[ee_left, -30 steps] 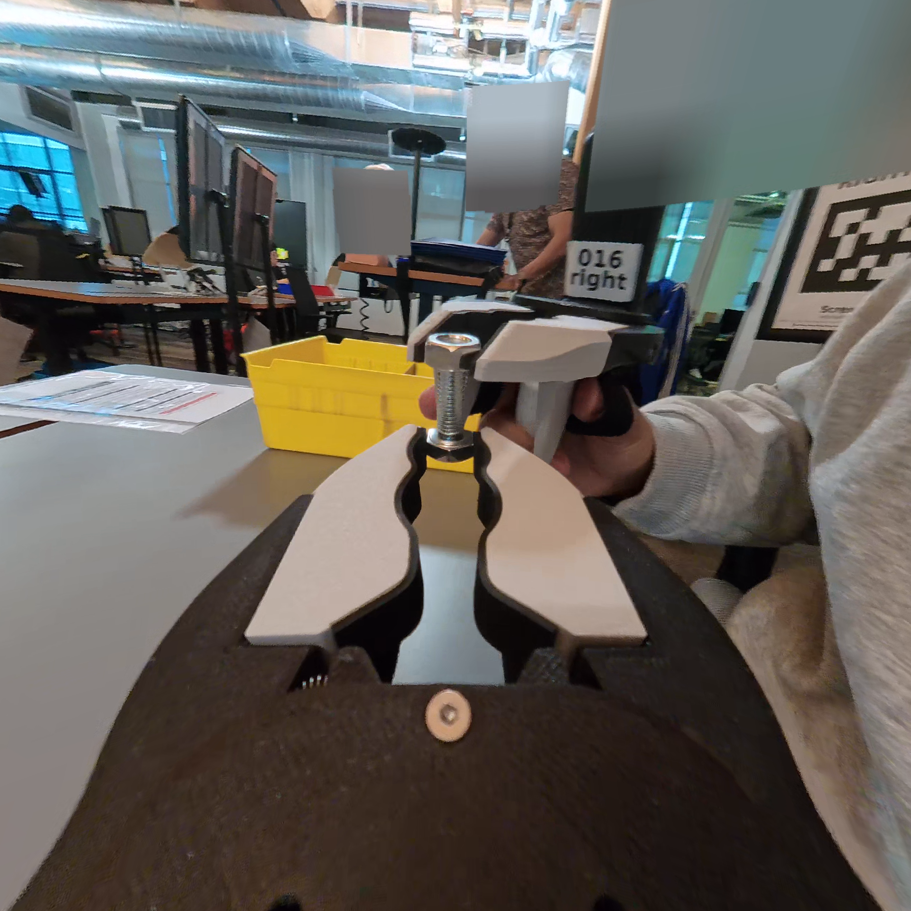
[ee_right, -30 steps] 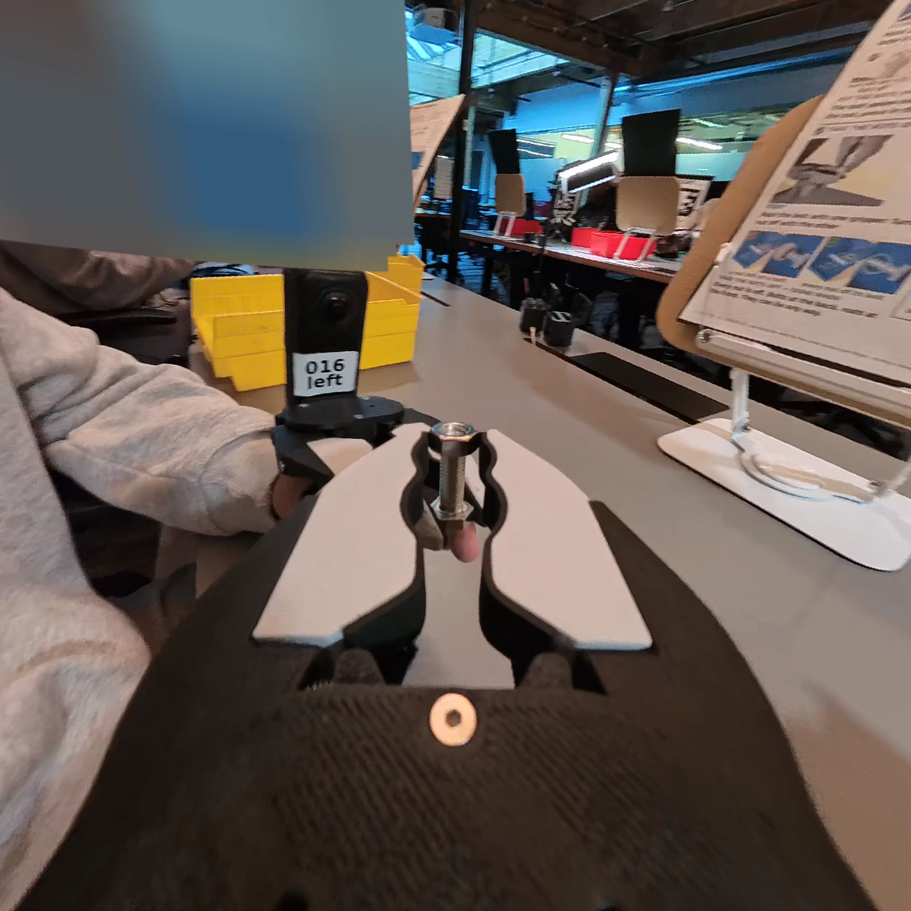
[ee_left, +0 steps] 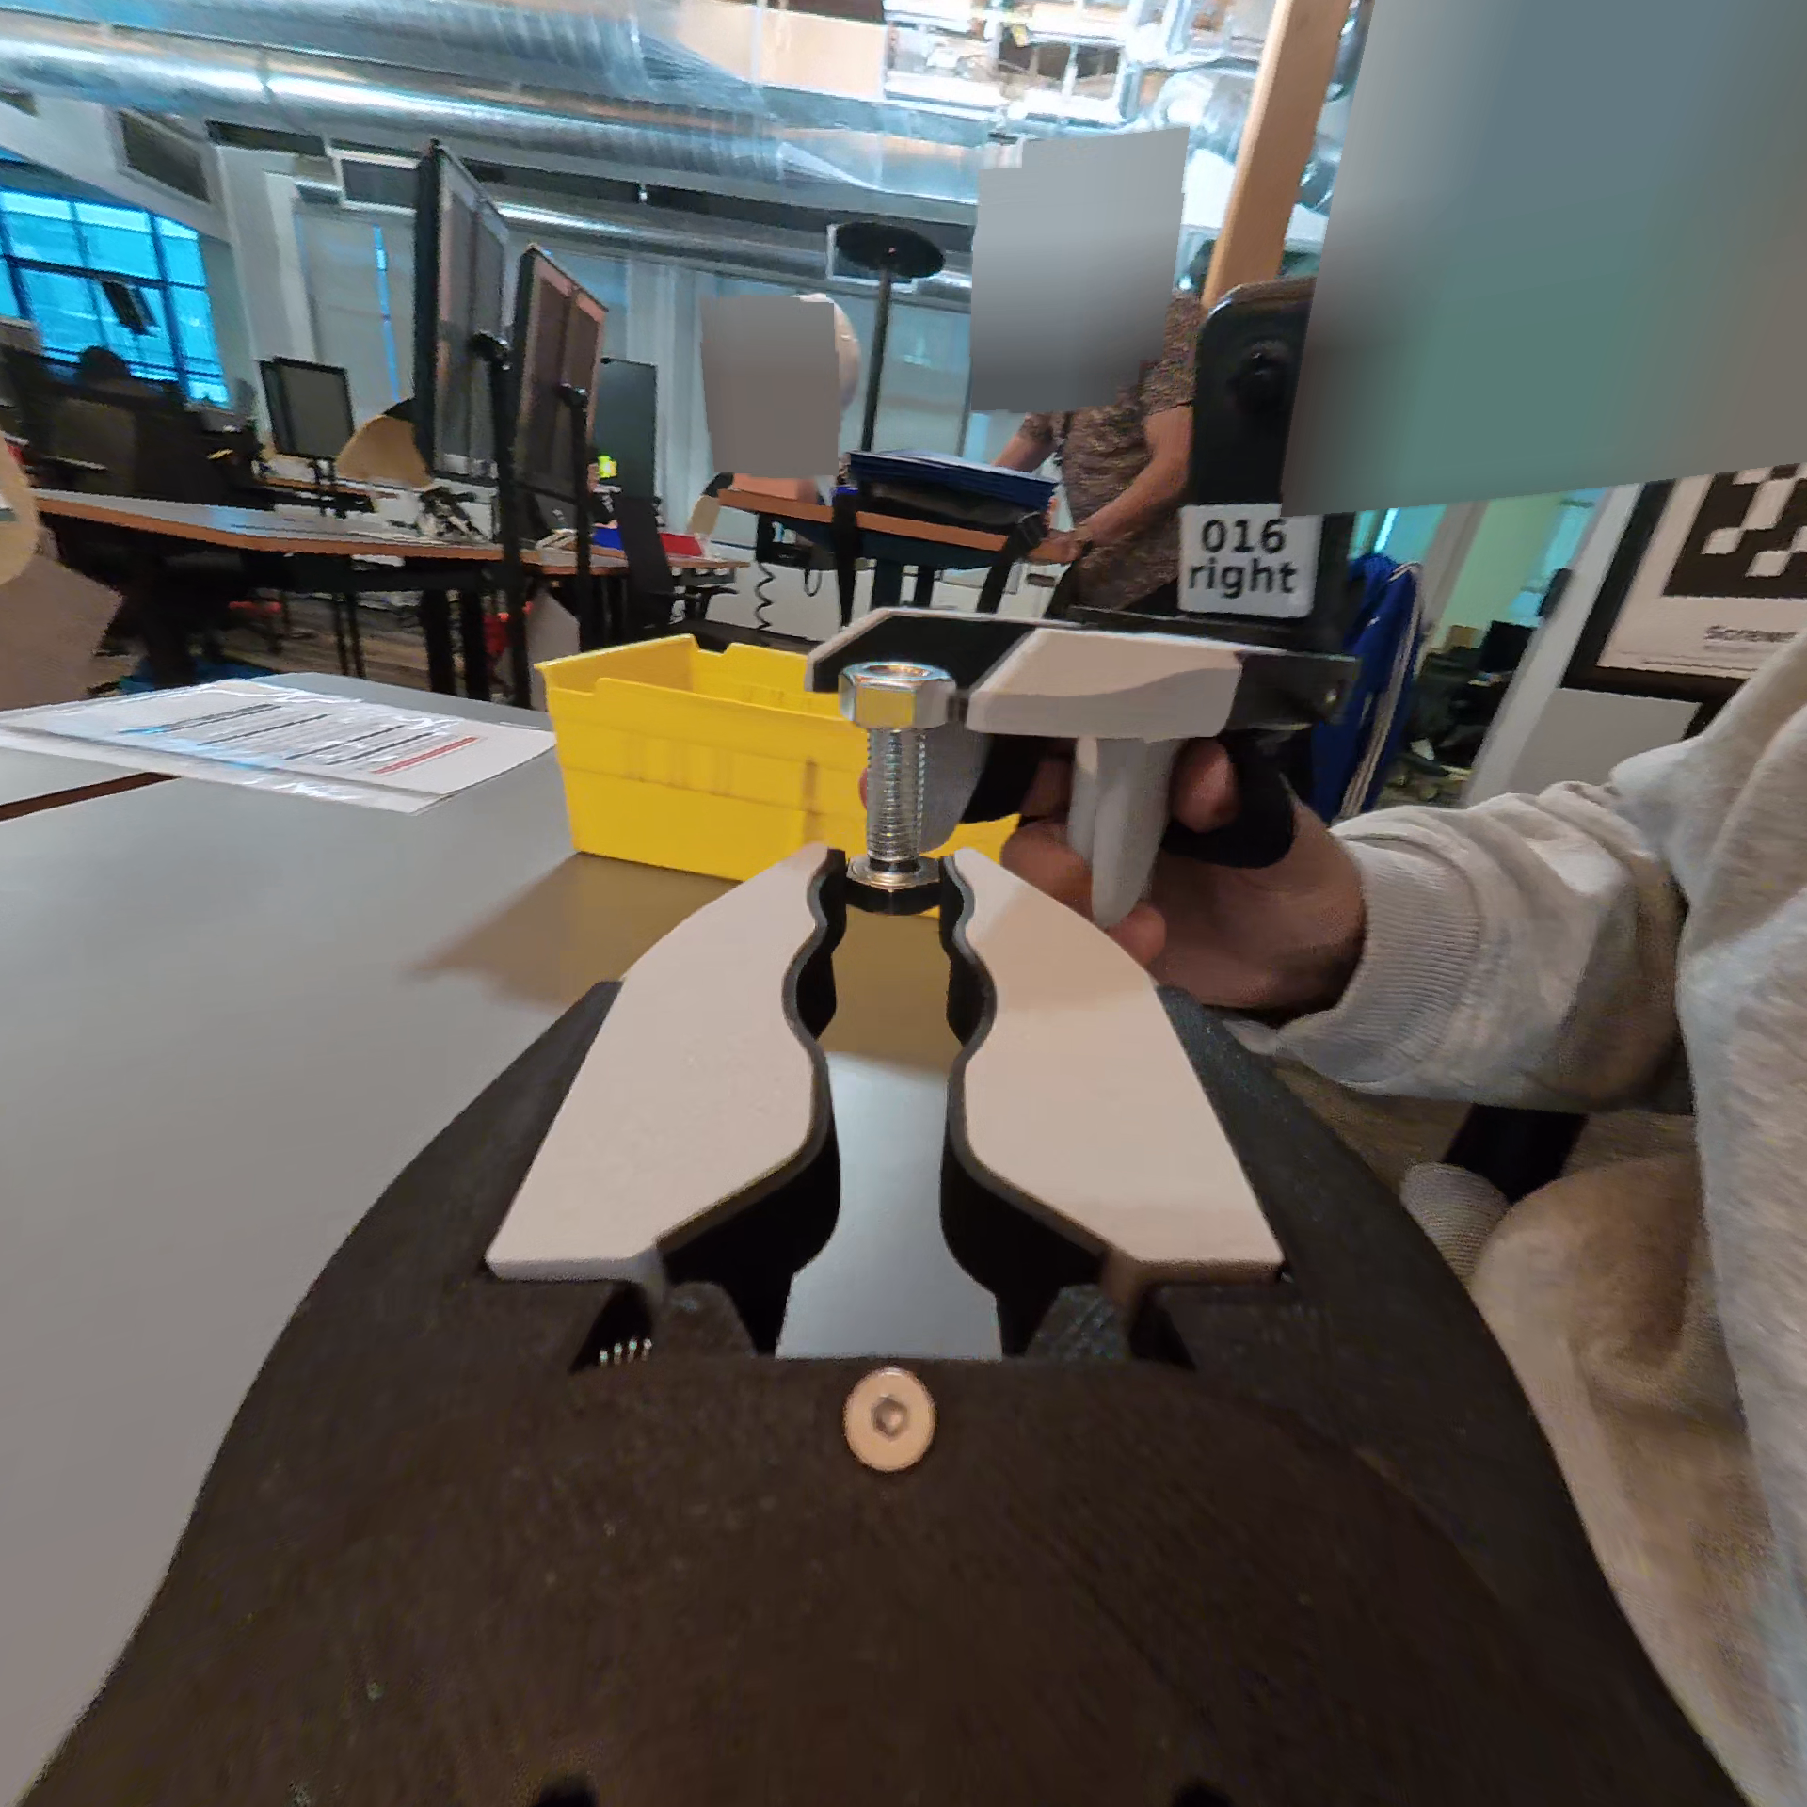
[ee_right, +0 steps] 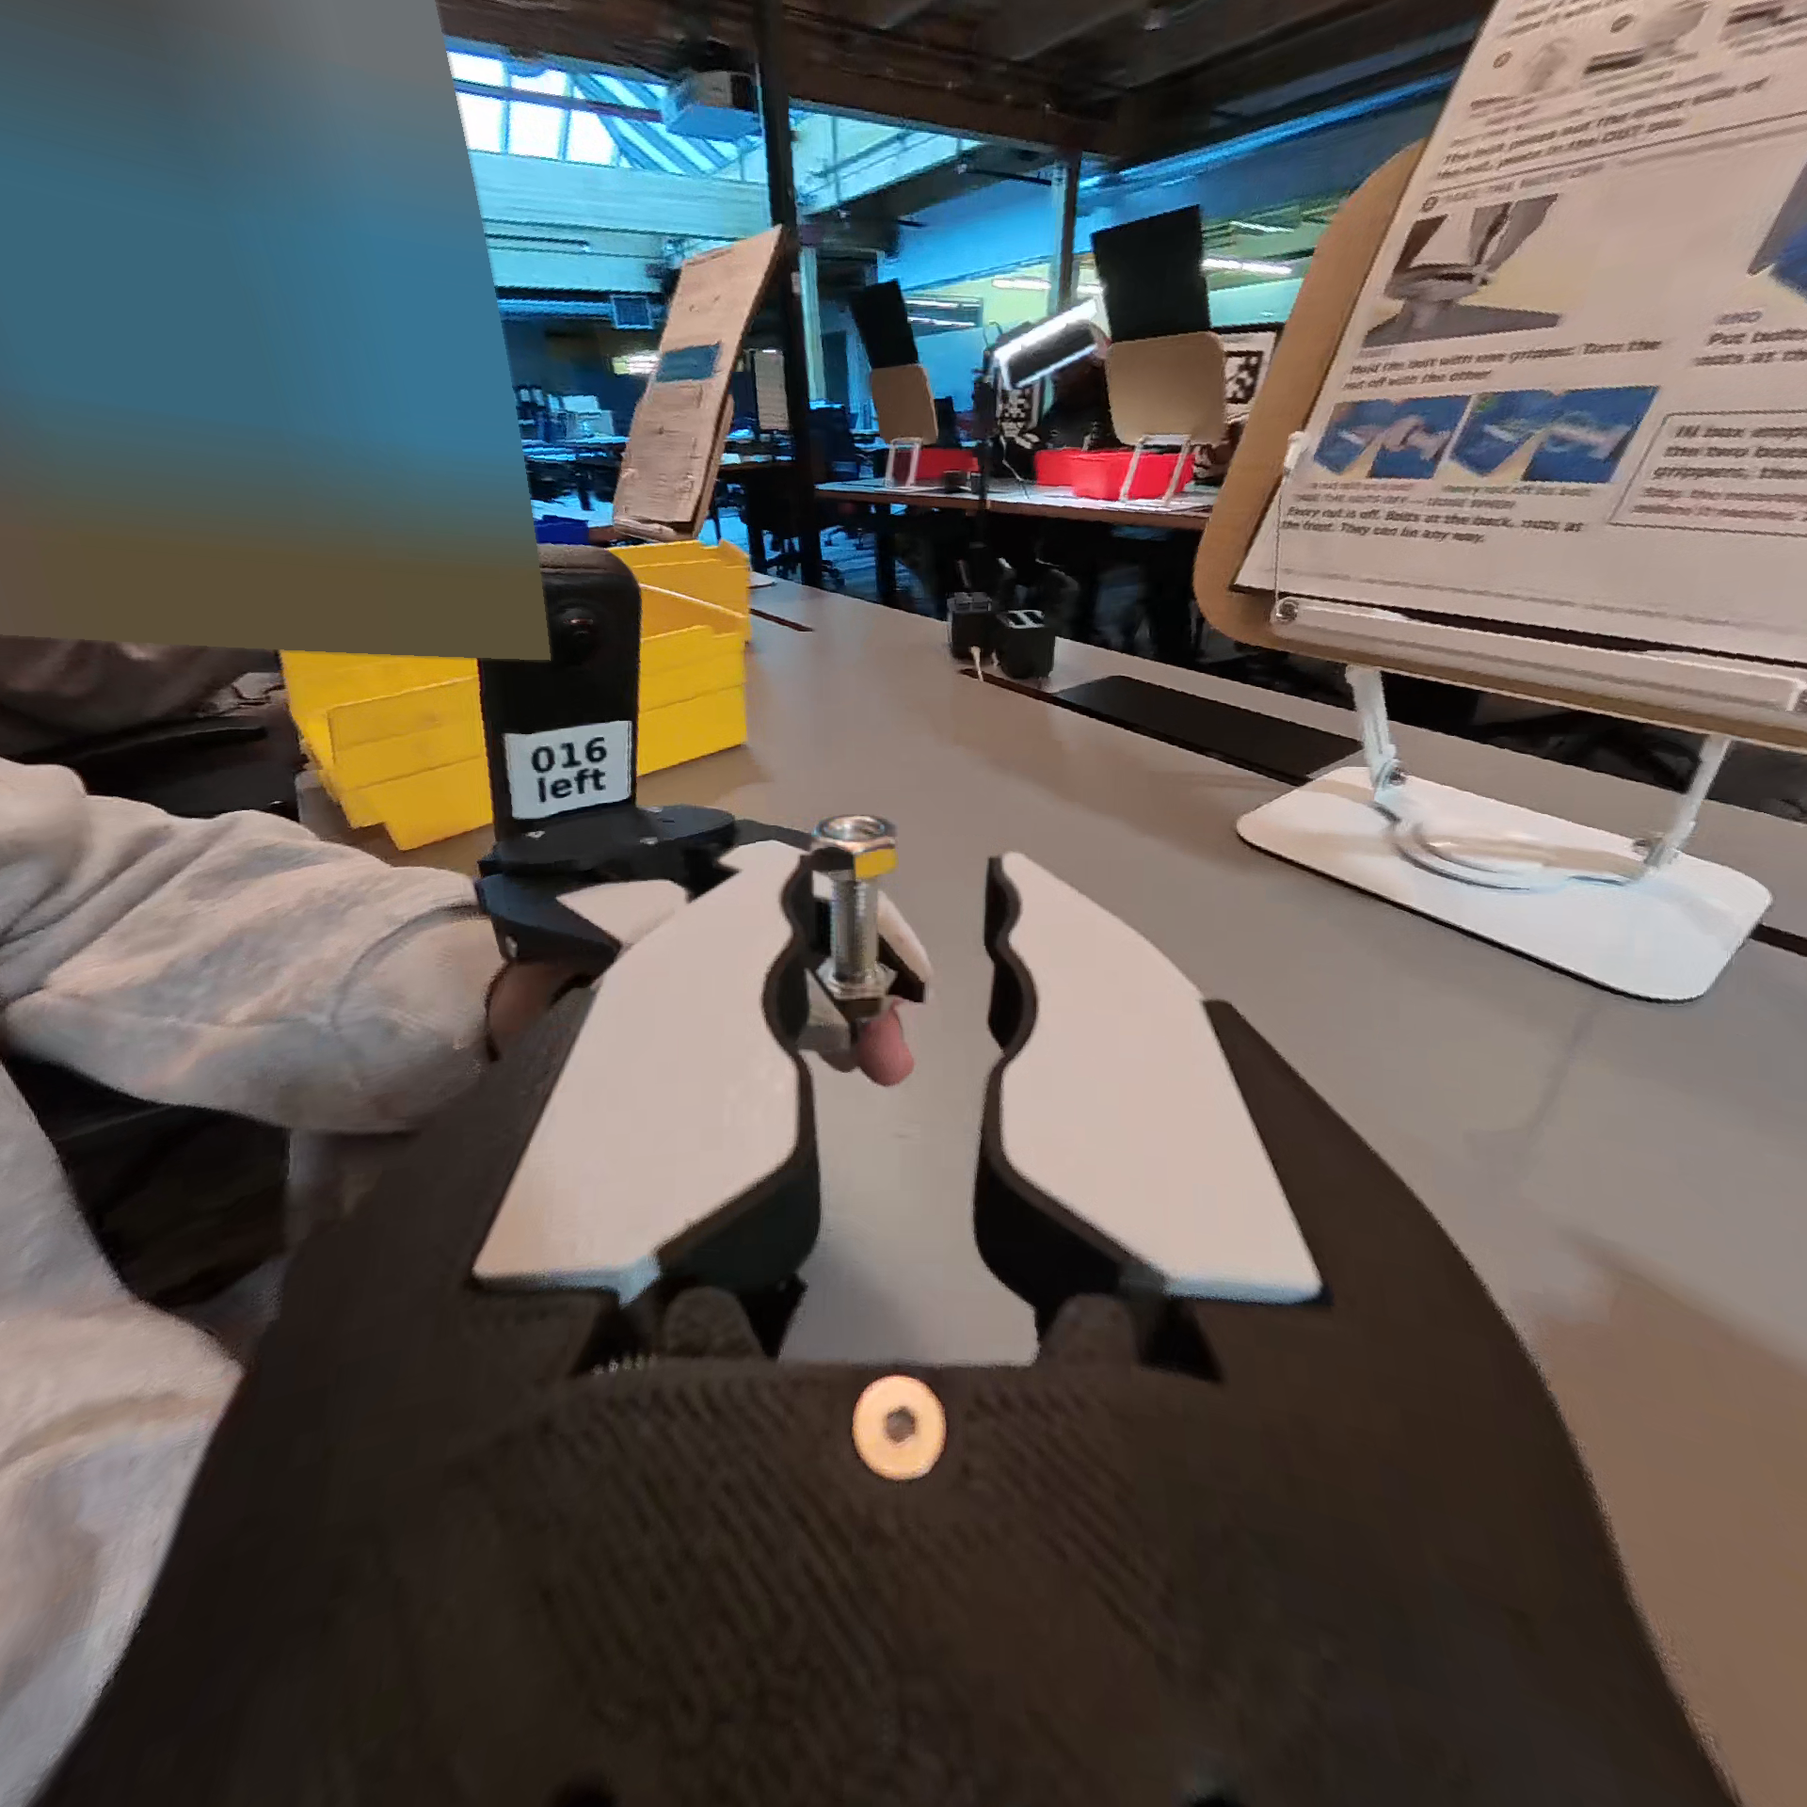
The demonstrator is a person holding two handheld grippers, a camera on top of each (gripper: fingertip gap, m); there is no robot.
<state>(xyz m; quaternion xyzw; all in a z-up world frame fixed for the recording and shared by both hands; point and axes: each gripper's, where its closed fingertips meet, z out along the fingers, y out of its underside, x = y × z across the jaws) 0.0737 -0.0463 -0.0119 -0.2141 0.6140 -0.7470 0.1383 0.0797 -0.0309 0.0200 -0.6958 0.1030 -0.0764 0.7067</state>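
Left tongs (ee_left: 888,870) clamp the nut at the foot of an upright bolt (ee_left: 894,777); right tongs (ee_right: 895,870), spread open, flank its top above the counter (ee_left: 244,978).

One bolt (ee_left: 895,772), two nuts (ee_right: 853,847), two tools (ee_left: 890,865), one stack of yellow bins (ee_left: 684,753).

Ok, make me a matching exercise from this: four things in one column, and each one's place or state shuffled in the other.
Things:
1. left gripper
2. right gripper
3. hex nut
4. yellow bin

Places or states:
A. at the top end of the upright bolt
B. jaws apart
C. on the table, beyond both grippers
D. clamped on the bolt's lower end

Pairs: 1-D, 2-B, 3-A, 4-C
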